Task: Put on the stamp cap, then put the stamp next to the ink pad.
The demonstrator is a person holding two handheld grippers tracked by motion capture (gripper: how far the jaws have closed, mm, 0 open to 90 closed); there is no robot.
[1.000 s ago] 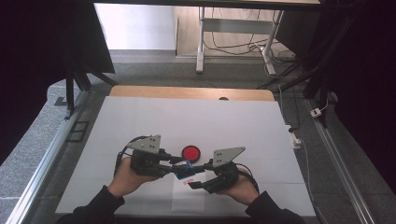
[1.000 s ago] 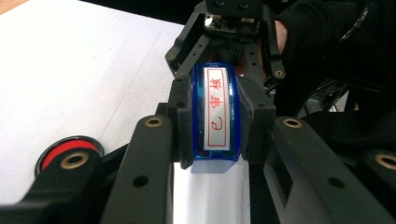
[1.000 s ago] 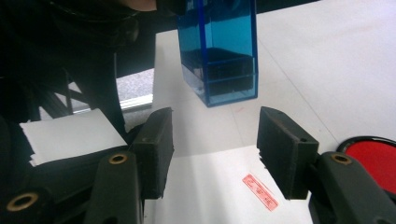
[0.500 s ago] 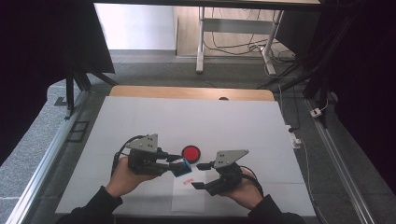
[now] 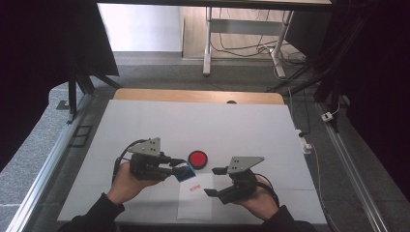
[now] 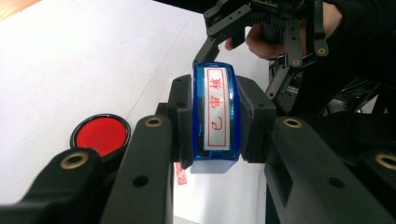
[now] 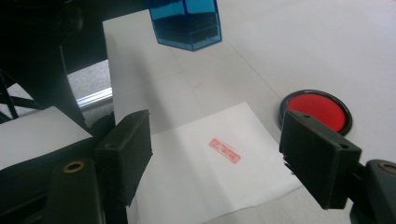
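At the near edge of the table (image 5: 145, 121), your left gripper (image 5: 175, 168) is clenched on the blue stamp (image 6: 215, 116), pinching its two sides and holding it off the surface, above the upper left corner of the sheet of paper (image 5: 196, 203). The stamp's red-lettered label faces back toward your hand. Just beyond the stamp sits the round red ink pad (image 5: 197, 158), on the table beside the paper's top edge. A red imprint (image 7: 224, 150) marks the paper. To the right, your right gripper (image 5: 216, 181) hovers over the paper's right side, released, jaws wide apart, holding nothing.
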